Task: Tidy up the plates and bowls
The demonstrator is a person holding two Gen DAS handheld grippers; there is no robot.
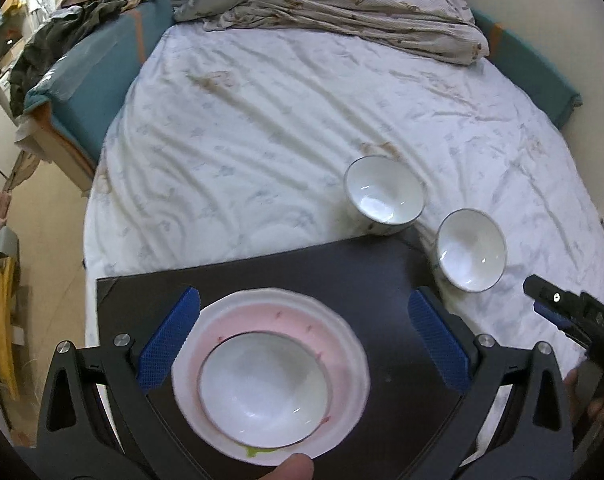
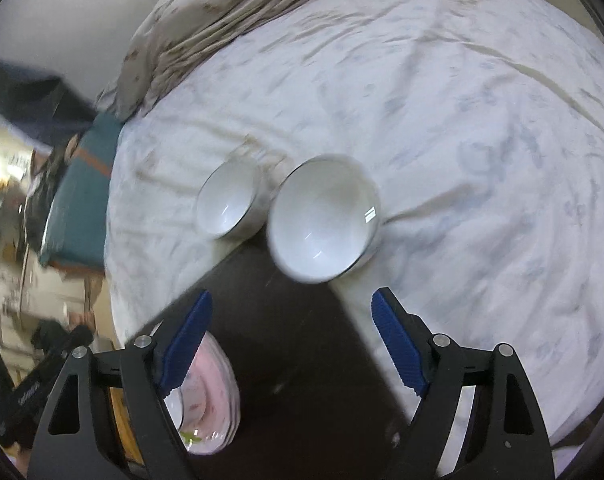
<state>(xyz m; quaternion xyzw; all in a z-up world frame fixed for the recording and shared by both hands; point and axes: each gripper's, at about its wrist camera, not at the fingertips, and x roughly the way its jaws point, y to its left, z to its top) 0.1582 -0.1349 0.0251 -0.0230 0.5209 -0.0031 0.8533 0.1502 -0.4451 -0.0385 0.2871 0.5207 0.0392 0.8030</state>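
A pink plate (image 1: 333, 332) lies on a dark board (image 1: 361, 272) with a white bowl (image 1: 262, 388) standing in it. My left gripper (image 1: 303, 344) hangs open over them, a blue pad on each side of the plate. Two more white bowls rest on the bed sheet past the board: one (image 1: 383, 196) at its far edge, another (image 1: 471, 250) to the right. In the right wrist view the nearer bowl (image 2: 321, 218) and the farther bowl (image 2: 228, 204) sit ahead of my open right gripper (image 2: 292, 344), which holds nothing. The pink plate (image 2: 212, 396) shows behind its left finger.
A white patterned sheet (image 1: 262, 140) covers the bed, with a crumpled beige duvet (image 1: 341, 4) at the far end. Teal padding (image 1: 98, 76) edges the bed on the left. The other gripper (image 1: 569, 316) juts in at the right. A fingertip (image 1: 290, 468) shows at the bottom.
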